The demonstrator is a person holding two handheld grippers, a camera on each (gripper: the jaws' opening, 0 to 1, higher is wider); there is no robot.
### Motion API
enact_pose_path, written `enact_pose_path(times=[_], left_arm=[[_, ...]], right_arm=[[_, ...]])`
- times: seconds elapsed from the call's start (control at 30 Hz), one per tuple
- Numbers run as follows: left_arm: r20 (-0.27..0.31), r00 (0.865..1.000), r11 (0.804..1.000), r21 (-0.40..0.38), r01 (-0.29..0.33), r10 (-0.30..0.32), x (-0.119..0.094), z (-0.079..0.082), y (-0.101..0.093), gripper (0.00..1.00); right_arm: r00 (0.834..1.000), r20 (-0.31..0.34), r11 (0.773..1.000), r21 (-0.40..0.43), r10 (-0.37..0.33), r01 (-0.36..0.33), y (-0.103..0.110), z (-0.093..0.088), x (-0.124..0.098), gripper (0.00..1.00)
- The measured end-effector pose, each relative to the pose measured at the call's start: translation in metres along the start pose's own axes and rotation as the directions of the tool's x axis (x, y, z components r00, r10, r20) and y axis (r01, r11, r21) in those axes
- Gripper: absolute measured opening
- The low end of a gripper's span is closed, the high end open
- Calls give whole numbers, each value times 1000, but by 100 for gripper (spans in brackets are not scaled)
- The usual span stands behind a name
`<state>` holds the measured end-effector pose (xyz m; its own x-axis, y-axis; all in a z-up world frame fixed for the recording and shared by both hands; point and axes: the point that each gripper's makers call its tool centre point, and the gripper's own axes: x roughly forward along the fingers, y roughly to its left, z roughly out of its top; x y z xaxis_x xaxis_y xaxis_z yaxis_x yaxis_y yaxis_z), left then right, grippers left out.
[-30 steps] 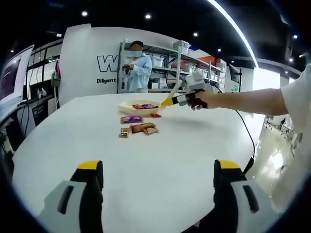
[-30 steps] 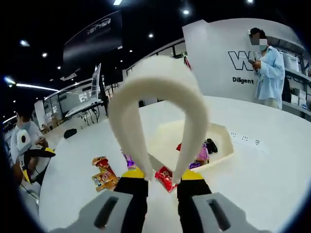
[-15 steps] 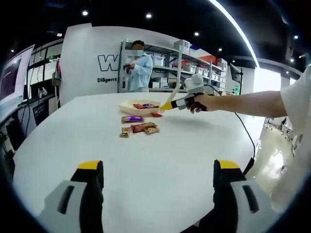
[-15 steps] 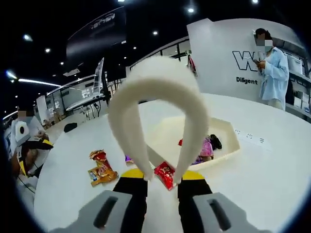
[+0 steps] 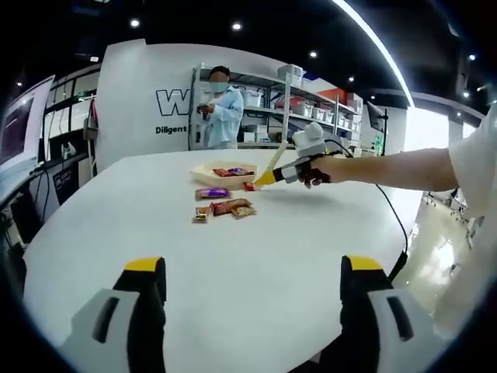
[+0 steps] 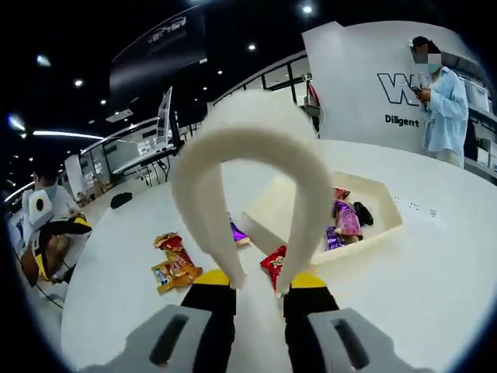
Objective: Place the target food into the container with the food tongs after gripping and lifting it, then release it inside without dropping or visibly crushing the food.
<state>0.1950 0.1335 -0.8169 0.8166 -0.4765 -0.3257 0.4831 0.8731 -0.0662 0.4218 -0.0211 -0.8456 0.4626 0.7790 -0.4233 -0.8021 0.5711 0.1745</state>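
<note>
Looks like the gripping step: the cream tongs [image 6: 256,148] are clamped in the right gripper [image 6: 258,289], tips probably around the red snack packet [image 6: 273,264] lying on the worktop [image 6: 435,295] just beside the container [image 6: 384,233]. The left gripper [image 5: 252,291], fingers wide and empty, is held back. A gentle squeeze and lift is needed next.

This looks like a lab or showroom space: a black ceiling with spot lights, a white wall with large lettering [image 5: 172,101], metal shelves [image 5: 299,105] full of storage boxes, desks with monitors [image 6: 165,116], and a big white surface [image 5: 233,249].
</note>
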Motion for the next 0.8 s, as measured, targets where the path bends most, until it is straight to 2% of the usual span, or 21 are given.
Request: enact_pose_path(times=[0.13, 0.17, 0.2, 0.27, 0.3, 0.4, 0.57, 0.67, 0.8], left_arm=[[-1, 1000, 1000, 1, 0, 0, -2, -1, -1, 92], [1, 1000, 1000, 2, 1, -1, -2, 0, -1, 91], [1, 1000, 1000, 2, 2, -2, -3, 1, -1, 91], [3, 1000, 1000, 11, 1, -1, -4, 2, -2, 91], [5, 1000, 1000, 13, 1, -1, -4, 3, -2, 91], [15, 1000, 1000, 17, -3, 3, -7, 7, 0, 91], [14, 1000, 1000, 17, -7, 6, -7, 7, 0, 91], [11, 1000, 1000, 19, -9, 9, -9, 6, 0, 91], [11, 1000, 1000, 13, -16, 16, -10, 5, 3, 91]], right_arm=[[1000, -1, 1000, -5, 21, -21, 10, 2, 0, 16], [1000, 26, 1000, 11, 13, -13, 9, 7, -1, 16], [997, 74, 999, 30, -27, 25, 0, 16, -3, 16], [993, 97, 997, 50, -65, 60, -10, 21, -7, 16], [991, 101, 995, 59, -87, 81, -16, 22, -9, 16], [991, 89, 994, 60, -96, 91, -23, 17, -9, 16], [991, 84, 993, 59, -102, 98, -26, 11, -5, 17], [992, 86, 995, 11, -95, 94, -23, 10, -1, 18], [992, 83, 996, 14, -90, 90, -22, 8, 1, 18]])
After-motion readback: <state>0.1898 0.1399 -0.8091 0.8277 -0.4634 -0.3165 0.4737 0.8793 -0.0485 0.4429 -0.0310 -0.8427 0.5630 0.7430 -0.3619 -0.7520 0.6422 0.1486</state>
